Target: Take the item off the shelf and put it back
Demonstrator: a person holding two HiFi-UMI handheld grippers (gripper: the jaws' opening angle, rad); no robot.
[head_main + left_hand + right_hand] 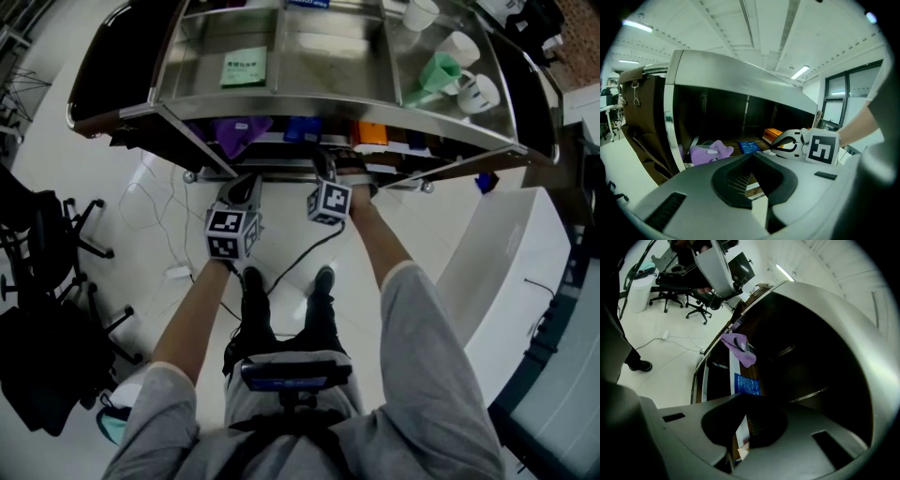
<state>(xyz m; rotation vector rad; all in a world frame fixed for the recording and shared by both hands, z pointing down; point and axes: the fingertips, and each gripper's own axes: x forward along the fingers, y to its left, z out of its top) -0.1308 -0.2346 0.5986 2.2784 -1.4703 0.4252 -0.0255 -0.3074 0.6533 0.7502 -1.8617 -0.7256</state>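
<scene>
Shelf (328, 101) ahead of left claw (752, 157) and right claw (739, 397) holds one purple cloth (239, 131), one blue packet (302, 128), one orange box (371, 133); both claws closed, empty

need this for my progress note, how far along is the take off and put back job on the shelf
Done: nothing can be confirmed. The purple cloth, blue packet and orange item all lie on the lower shelf.
In hand: the left gripper and right gripper hover at that shelf's front, fingers closed, nothing visibly held.
Left: likely a pick and a return, unless one cycle is already over, which these views cannot show.
</scene>
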